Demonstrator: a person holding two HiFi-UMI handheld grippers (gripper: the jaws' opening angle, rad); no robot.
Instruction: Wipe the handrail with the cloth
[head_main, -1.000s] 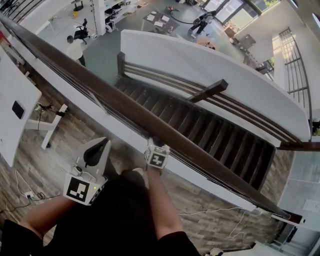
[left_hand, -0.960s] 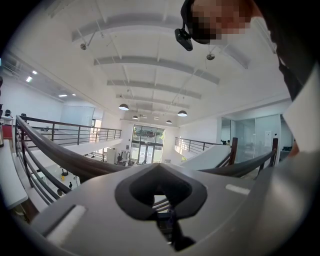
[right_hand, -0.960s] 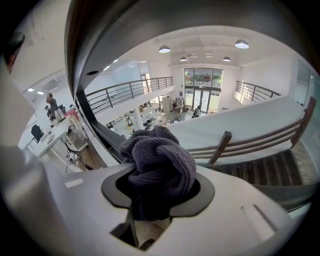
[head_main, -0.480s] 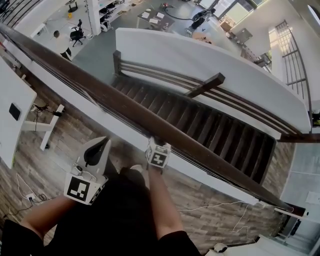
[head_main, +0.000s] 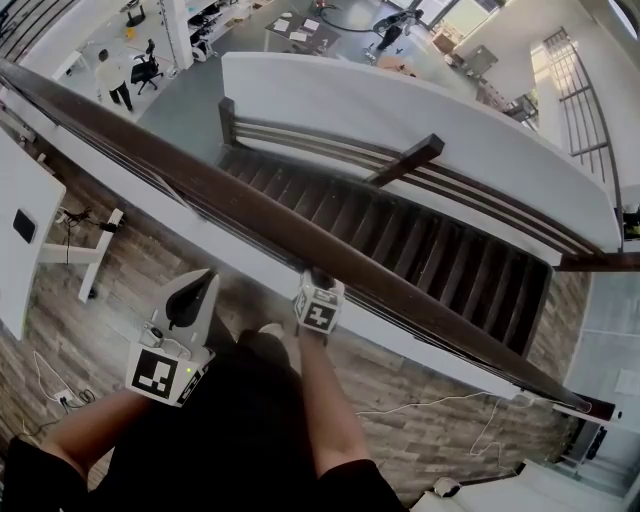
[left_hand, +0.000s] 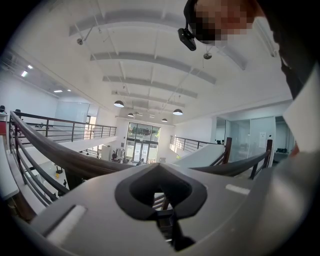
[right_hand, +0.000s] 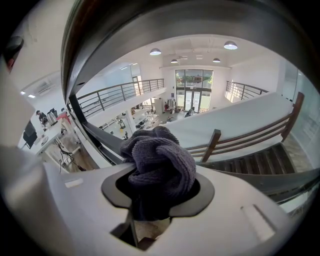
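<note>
From the head, the right gripper (head_main: 314, 282) hides what it holds, arm stretched to the long dark brown wooden handrail (head_main: 200, 190) above dark stairs (head_main: 420, 250); the left gripper (head_main: 200, 290) hangs back over the wood floor (head_main: 95, 330). The left gripper view shows empty jaws pressed together. The right gripper view shows jaws pinching a bunched dark grey knitted cloth (right_hand: 159, 162).

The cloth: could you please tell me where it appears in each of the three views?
Head view: not visible; the right gripper holding it meets the handrail, its tip hidden behind its marker cube.
Left gripper view: not in it.
Right gripper view: centre, the cloth bunched between the jaws.
Shared landmark: the white stair wall, seen in all three.
</note>
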